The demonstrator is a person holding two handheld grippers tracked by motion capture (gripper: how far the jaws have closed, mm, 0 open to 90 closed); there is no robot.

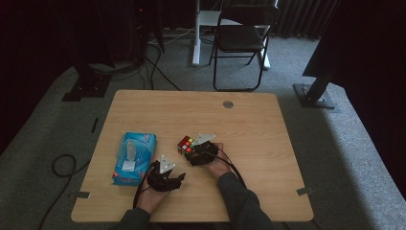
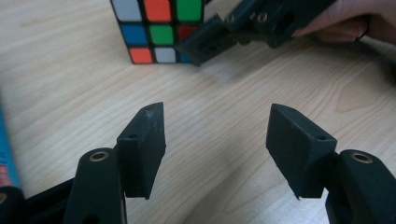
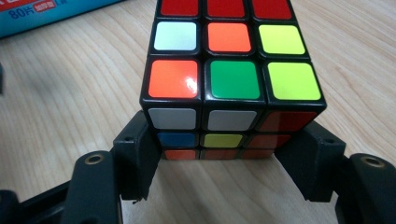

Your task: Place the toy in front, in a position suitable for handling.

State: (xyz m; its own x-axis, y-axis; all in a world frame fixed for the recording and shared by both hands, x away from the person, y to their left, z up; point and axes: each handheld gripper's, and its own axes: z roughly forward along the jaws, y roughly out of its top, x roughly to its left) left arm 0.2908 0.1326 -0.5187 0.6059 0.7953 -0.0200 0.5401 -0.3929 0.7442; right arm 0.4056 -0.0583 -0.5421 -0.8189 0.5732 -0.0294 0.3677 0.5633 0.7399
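While your right hand-held gripper [image 3: 224,154] clamps the puzzle cube [image 3: 224,84] by its flat sides, expect light, rigid, slick plastic; your left hand-held gripper [image 2: 217,144] stands apart, empty.

Dim light is falling over the high view, leaving the surrounding room sinking into near black while the wooden table [image 1: 249,124] is staying moderately lit. Both gripper views are showing brighter, with soft shadows; glare is glinting off the cube [image 3: 231,70], and near jaws are blurring slightly.
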